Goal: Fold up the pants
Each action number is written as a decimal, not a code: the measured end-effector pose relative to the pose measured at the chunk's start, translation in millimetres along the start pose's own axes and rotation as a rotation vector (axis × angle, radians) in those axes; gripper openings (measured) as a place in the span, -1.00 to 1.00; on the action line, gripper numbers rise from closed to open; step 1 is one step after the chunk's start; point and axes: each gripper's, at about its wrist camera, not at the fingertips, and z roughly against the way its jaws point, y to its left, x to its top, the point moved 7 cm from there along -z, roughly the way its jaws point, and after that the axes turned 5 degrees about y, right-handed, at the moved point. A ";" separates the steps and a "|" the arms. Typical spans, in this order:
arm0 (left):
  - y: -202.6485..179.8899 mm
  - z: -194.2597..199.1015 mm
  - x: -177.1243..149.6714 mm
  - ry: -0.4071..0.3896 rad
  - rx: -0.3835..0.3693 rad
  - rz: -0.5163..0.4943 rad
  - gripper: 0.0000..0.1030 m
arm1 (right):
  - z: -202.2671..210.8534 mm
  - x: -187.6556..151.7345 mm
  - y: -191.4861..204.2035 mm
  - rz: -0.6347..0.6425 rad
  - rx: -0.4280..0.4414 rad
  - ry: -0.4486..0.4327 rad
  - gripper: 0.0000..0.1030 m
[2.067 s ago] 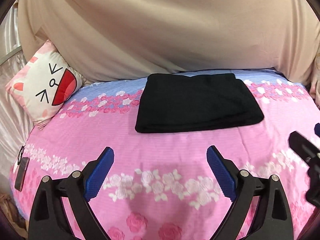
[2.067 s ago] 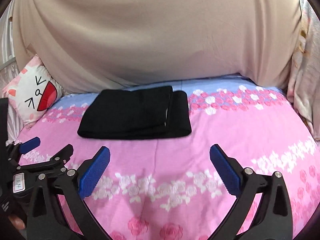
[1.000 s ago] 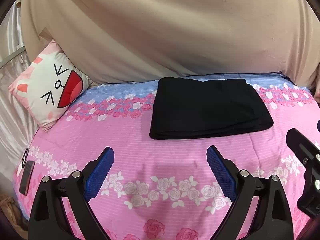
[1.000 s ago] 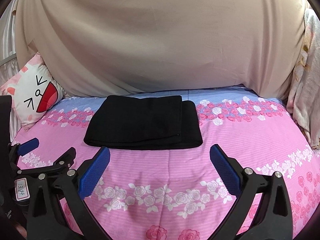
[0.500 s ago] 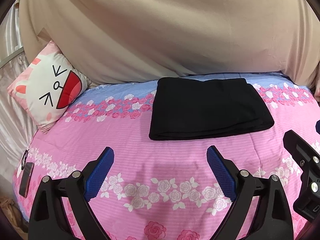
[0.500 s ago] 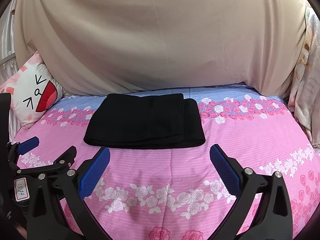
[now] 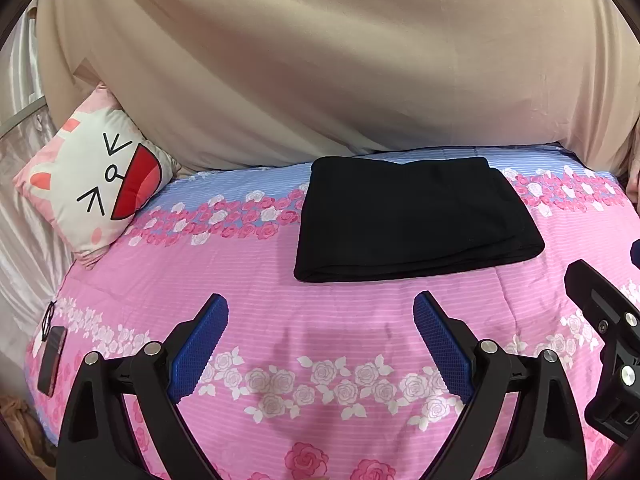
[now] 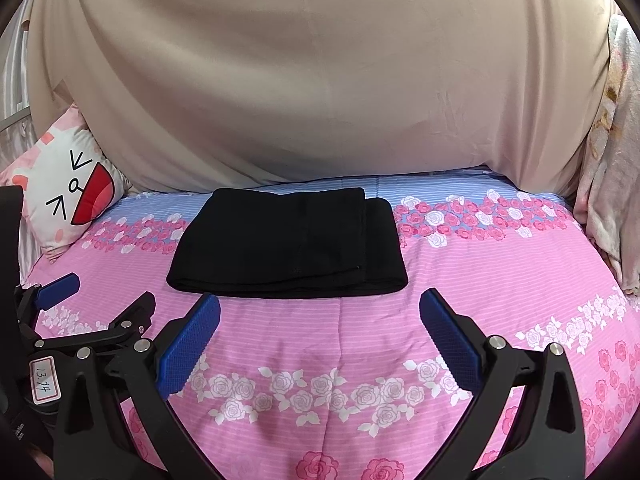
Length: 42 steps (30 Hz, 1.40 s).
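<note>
The beige sheet [image 8: 320, 80] hides everything behind the bed's far edge. The right gripper [image 7: 608, 360] is cut off by the left wrist view's right border. The cat pillow [image 8: 68, 196] is partly covered by the left gripper [image 8: 92, 312].

The black pants [image 7: 412, 218] lie folded into a flat rectangle on the pink flowered bedspread [image 7: 248, 280], well apart from the cartoon pillow [image 7: 96, 184]. The left gripper [image 7: 320, 312] hovers near them (its 2 blue-padded fingers spread wide, holding nothing).
</note>
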 end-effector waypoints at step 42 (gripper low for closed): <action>-3.4 -6.9 9.6 -0.049 0.009 -0.004 0.79 | 0.0 -3.5 -7.9 -0.019 -0.020 0.015 0.90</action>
